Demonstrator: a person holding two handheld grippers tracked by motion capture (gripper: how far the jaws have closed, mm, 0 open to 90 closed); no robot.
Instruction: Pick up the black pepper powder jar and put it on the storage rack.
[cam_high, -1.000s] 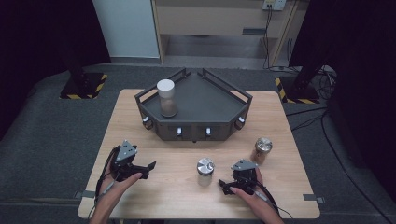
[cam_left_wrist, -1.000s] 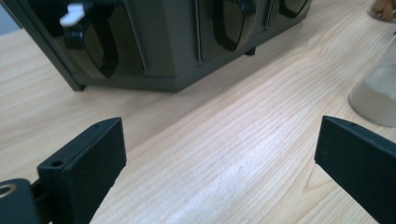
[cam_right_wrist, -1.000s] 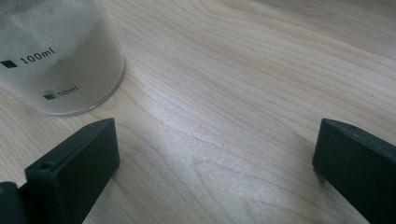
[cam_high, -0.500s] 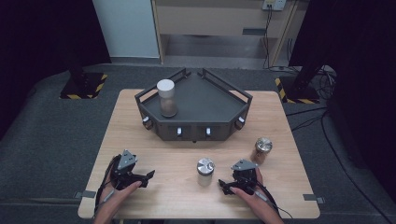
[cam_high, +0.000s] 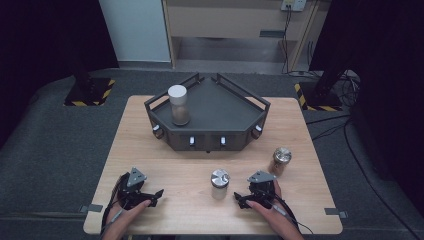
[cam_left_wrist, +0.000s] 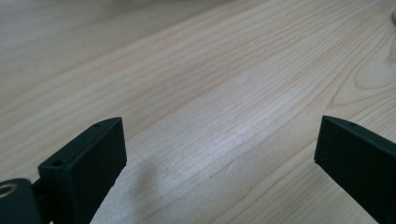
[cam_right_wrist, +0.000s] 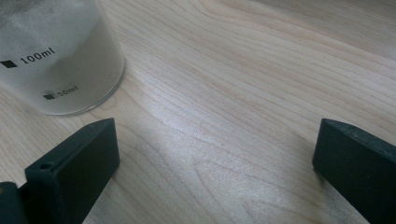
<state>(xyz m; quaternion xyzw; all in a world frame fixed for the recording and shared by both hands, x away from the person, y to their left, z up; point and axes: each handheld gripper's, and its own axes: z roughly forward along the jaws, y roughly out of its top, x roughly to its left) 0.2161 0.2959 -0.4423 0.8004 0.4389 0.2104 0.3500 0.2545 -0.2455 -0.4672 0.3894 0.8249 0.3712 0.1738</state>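
left gripper (cam_high: 141, 196): jaws spread wide, nothing between them; low over the near-left part of the desk (cam_high: 150, 150); bare wood grain seen in the left gripper view.
right gripper (cam_high: 249, 197): jaws spread wide and empty; low at the near-right of the desk, just beside the near jar.
near jar (cam_high: 219, 183): metal-lidded, upright on the desk, centre-front, between the two grippers. In the right gripper view its frosted wall (cam_right_wrist: 60, 56) with "100ml" and "50ml" marks sits up-left of the left jaw, outside the gap.
second jar (cam_high: 280, 161): metal-lidded, upright, further right and back, apart from the right gripper.
third jar (cam_high: 178, 104): pale lid, already stood on the dark angular tray (cam_high: 220, 112), left side.
step in hand (judged): near jar to be picked up by the right gripper, likely for placing on the tray.
how to do it well: gripper to be swung toward the jar until the body is centred between the jaws; jaws kept wide until both straddle it; grip taken on the wall below the lid, level, so the jar isn't nudged over.
risk: jaw tip clipping the wall and tipping the jar.
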